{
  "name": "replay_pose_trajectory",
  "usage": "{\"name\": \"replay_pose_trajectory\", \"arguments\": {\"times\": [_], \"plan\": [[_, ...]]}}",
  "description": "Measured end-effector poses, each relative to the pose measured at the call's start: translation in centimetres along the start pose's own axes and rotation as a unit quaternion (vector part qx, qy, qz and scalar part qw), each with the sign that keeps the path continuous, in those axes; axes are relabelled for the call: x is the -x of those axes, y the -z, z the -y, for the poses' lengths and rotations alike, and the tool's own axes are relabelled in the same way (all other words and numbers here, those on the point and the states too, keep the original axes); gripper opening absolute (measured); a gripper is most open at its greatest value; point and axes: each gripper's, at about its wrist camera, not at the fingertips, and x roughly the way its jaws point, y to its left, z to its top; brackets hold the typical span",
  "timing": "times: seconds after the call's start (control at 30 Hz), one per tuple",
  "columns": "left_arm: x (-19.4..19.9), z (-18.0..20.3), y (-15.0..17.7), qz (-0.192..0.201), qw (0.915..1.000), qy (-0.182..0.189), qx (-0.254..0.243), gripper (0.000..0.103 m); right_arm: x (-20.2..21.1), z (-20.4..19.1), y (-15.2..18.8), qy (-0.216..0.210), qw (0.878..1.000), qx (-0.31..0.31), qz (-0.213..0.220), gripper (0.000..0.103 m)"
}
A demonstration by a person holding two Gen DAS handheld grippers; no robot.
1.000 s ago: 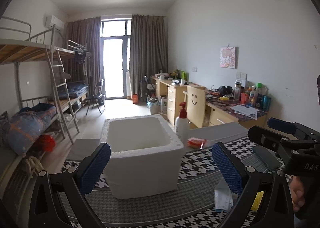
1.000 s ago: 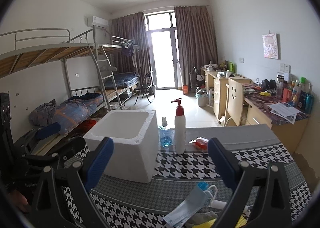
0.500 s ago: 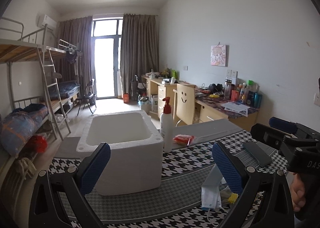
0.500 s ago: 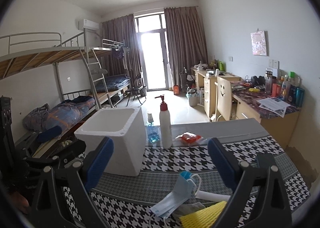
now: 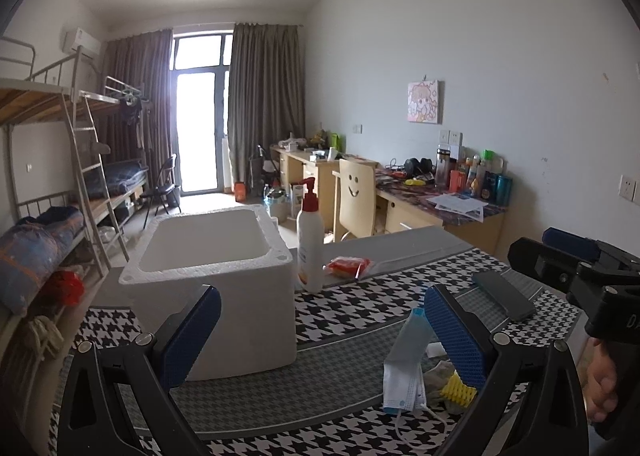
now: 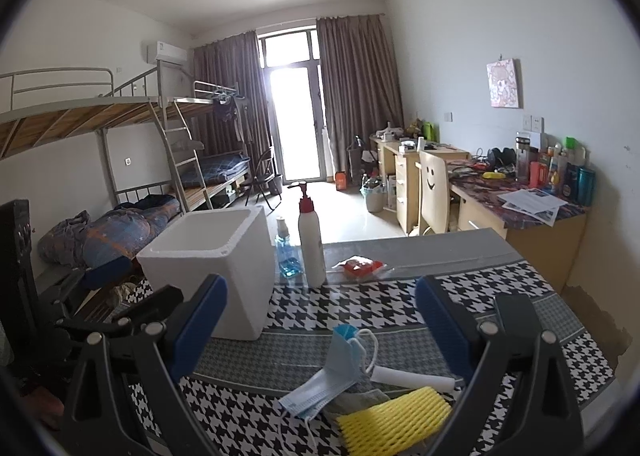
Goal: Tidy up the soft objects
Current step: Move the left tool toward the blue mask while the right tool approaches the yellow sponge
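Note:
A blue face mask (image 6: 328,374), a yellow foam net (image 6: 394,418), a white foam tube (image 6: 412,378) and a grey cloth (image 6: 360,400) lie in a pile on the houndstooth tablecloth (image 6: 360,304). The same mask (image 5: 404,368) and yellow net (image 5: 458,390) show in the left wrist view. A white foam box (image 5: 216,280), empty, stands left of the pile; the right wrist view also shows this box (image 6: 216,268). My left gripper (image 5: 320,332) is open above the table between box and pile. My right gripper (image 6: 320,320) is open just above the pile, empty.
A pump bottle (image 5: 310,240), a blue spray bottle (image 6: 286,254) and a red packet (image 5: 348,266) stand behind the box. A black phone (image 5: 502,300) lies at the right. Bunk beds, desks and a chair fill the room beyond.
Both grippers have tilted down and drawn back, bringing the pile of soft things into fuller view. The left camera has swung right. Both stay open.

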Motion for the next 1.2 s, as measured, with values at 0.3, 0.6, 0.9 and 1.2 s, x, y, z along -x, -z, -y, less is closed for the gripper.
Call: {"name": "replay_pose_trajectory", "arguments": {"times": [0.3,0.6,0.9,1.2], "plan": [[-0.9,0.9,0.7,-0.016,0.9996,0.021,0.003,0.102,0.1,1.0,1.0,0.01,1.0,-0.008,-0.009,0.097],[-2.4,1.8,1.3,-0.038,0.9986,0.036,0.003,0.102,0.4,2.2,1.8,0.024,1.0,-0.013,-0.015,0.097],[-3.9,2.5,2.1,-0.056,0.9969,0.055,0.002,0.102,0.2,3.4,2.7,0.036,0.999,-0.023,-0.027,0.097],[-5.3,3.4,2.8,-0.079,0.9944,0.07,-0.001,0.102,-0.2,4.5,3.8,0.048,0.997,-0.034,-0.045,0.097]]}}
